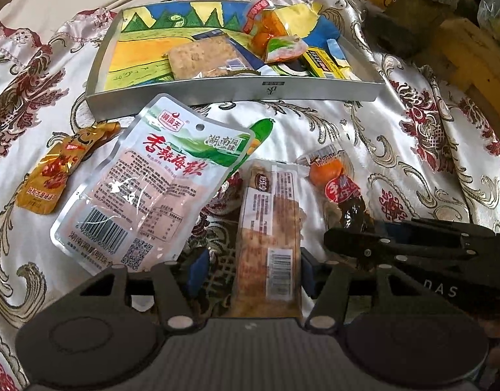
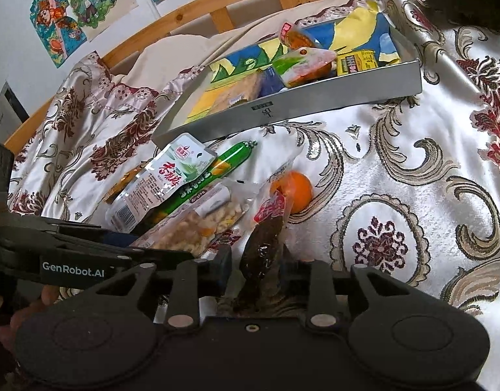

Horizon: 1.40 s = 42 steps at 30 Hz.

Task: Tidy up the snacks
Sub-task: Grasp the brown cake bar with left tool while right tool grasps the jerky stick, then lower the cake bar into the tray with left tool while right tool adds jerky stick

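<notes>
While the silver tray sits on the floral bedspread across the upper middle of the left view, already holding several snacks, the left gripper stands apart around a nut bar at lower centre, pads just off its sides. In the right view, the right gripper stands slightly apart, a dark snack packet between its fingers at lower centre.
</notes>
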Tool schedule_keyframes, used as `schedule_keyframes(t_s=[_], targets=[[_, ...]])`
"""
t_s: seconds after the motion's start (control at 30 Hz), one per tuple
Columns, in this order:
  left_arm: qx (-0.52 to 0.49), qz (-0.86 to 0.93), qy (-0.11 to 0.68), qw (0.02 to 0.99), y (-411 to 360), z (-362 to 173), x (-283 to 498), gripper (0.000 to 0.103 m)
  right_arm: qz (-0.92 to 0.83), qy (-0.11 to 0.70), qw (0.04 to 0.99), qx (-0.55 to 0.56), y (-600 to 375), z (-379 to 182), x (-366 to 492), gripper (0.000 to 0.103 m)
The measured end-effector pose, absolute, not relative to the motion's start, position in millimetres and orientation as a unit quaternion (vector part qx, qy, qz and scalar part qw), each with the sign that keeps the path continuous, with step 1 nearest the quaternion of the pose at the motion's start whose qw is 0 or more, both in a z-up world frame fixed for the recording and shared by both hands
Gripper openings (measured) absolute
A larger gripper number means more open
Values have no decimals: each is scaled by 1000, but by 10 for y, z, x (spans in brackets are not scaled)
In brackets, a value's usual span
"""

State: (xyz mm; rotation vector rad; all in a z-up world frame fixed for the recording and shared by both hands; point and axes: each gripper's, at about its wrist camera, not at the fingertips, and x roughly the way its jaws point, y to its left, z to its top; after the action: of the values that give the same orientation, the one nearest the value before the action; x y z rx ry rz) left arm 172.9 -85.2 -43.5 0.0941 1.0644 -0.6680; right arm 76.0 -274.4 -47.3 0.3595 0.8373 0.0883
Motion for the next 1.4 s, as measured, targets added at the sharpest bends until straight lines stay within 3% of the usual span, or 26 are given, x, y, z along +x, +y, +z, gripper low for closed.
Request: schedule_keyframes(t_s=[0.1,0.17,0.47,1.4], targets=[[38,-317,495,808,-853,-422,1712,45,47,403,898,171,-2717,-471,750,17],[34,-318,494,809,-857,-417,1691,41,48,400,900,165,-2692,-461,743,15],[19,-308,481,821,-857,-274,1462,38,17,369,926,71,-2585,-165,547,13],[-46,-269,400,875,-812,525,871,38,16,265,961,75,-2755,465,-170,13]])
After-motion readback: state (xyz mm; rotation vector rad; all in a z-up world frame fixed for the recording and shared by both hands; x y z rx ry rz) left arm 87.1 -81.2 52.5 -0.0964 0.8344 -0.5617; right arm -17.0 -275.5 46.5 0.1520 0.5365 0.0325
